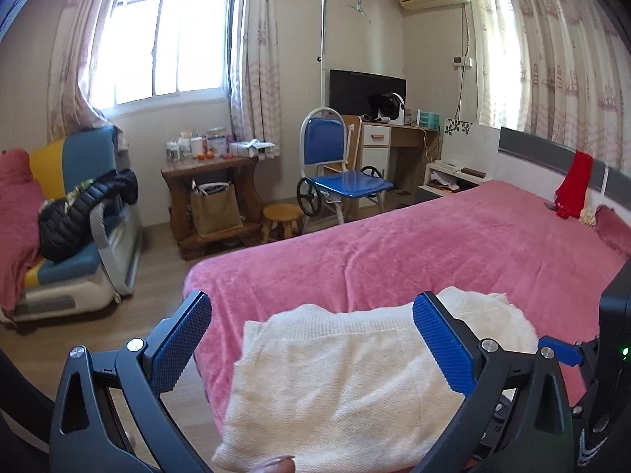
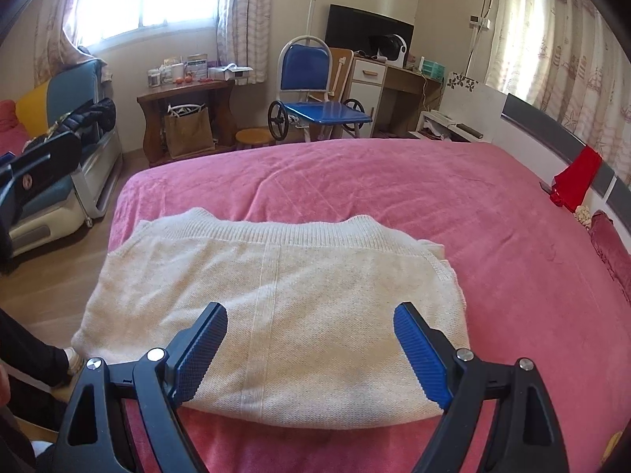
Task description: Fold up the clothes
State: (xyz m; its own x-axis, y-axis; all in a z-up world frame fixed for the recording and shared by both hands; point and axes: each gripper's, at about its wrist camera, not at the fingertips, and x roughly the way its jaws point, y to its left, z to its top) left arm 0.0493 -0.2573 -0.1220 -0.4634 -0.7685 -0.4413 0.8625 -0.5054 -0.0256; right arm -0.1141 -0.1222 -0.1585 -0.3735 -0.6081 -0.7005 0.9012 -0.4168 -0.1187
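A cream knitted sweater [image 2: 276, 291] lies folded into a neat rectangle on the pink bedspread [image 2: 394, 189], near the bed's front left corner. My right gripper [image 2: 309, 315] is open and empty, its blue pads hovering just above the sweater's near edge. My left gripper [image 1: 311, 307] is open and empty too, over the same sweater [image 1: 347, 386] seen from the left side. The right gripper's body shows at the left wrist view's right edge [image 1: 615, 335]. A fingertip shows at the bottom of that view.
The bed's left edge drops to a wooden floor [image 2: 51, 283]. A sofa chair with a black jacket [image 1: 86, 205] stands left. A wooden side table [image 1: 213, 197], stool [image 1: 282, 216] and blue wheeled chair [image 1: 339, 169] stand beyond the bed. A red cloth [image 2: 575, 181] hangs on the headboard.
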